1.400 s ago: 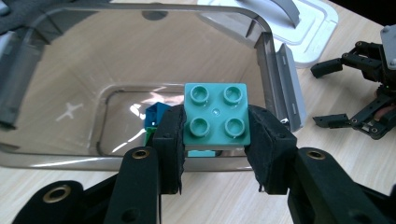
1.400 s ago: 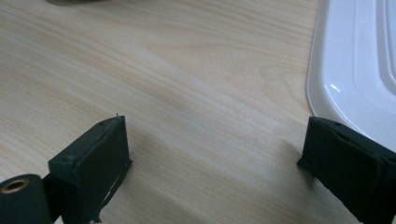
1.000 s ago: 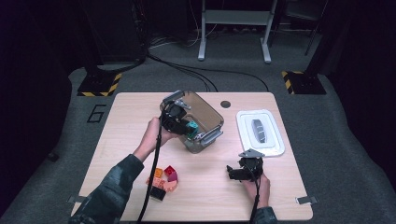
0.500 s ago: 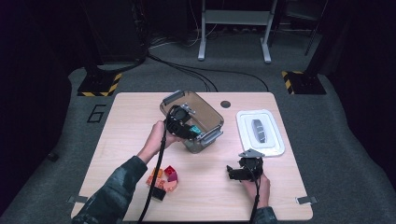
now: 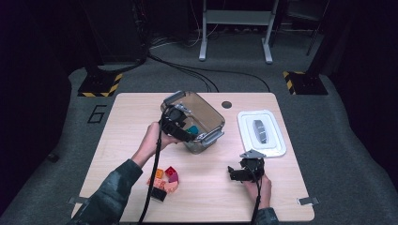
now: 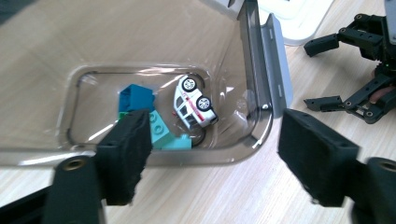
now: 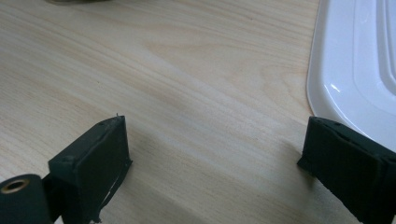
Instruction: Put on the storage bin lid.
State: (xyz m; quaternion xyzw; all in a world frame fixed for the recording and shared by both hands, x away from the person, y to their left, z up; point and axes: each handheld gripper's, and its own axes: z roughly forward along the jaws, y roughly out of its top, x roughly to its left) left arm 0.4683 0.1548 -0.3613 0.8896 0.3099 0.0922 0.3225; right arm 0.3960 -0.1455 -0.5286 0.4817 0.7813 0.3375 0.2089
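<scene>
A clear plastic box [image 5: 212, 116] stands on the table's middle; its rim [image 6: 264, 65] shows in the left gripper view. Inside lie a white toy car [image 6: 195, 101] on its side, a blue brick [image 6: 136, 97] and a teal brick [image 6: 162, 133]. My left gripper [image 5: 181, 125] hangs over the box's near end. Its jaws [image 6: 215, 117] have just been opening and stand apart with nothing between the pads. My right gripper [image 5: 233, 172] rests on the table at front right, open [image 7: 217, 123] over bare wood.
A white lid [image 5: 261, 132] lies right of the box, its edge [image 7: 359, 60] close to my right gripper. Several coloured bricks [image 5: 165, 180] sit in a pile at front left. The right gripper [image 6: 322, 72] also shows beyond the box.
The left hand has shifted slightly along the box's near side. The right hand and gripper have stayed where they were.
</scene>
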